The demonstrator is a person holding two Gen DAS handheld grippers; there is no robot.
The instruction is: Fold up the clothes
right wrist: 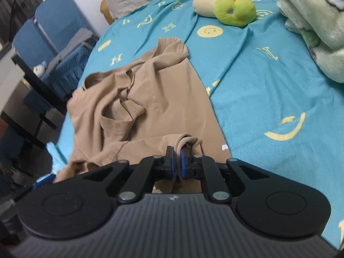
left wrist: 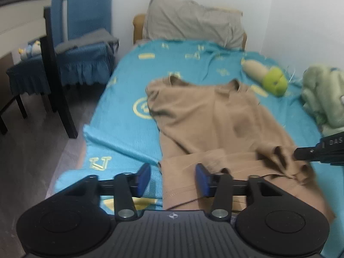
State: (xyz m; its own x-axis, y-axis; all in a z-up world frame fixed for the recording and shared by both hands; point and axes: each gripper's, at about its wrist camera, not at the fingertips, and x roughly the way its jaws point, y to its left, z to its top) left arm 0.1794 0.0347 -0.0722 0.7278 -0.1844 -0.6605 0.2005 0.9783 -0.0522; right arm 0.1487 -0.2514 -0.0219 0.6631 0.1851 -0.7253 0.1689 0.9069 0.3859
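Holding the left gripper low over the bed, we view the tan shirt spread ahead of the jaws on the turquoise sheet, collar end far from us and hem end near. The left jaws stand wide apart and grasp nothing; the hem's near-left corner lies between and just below them, so we judge they are lined up to take it. To the right of these jaws the right gripper meets a bunched fold of the same hem.

From the right wrist, the right gripper has its jaws clenched on a pinched ridge of the tan shirt, cloth rising between the blue pads. We judge this grip pins one hem corner so both corners can be carried forward together. Beyond the jaws one sleeve lies folded onto the body. Farther ahead and to the right rests a green plush toy, well apart from the shirt.
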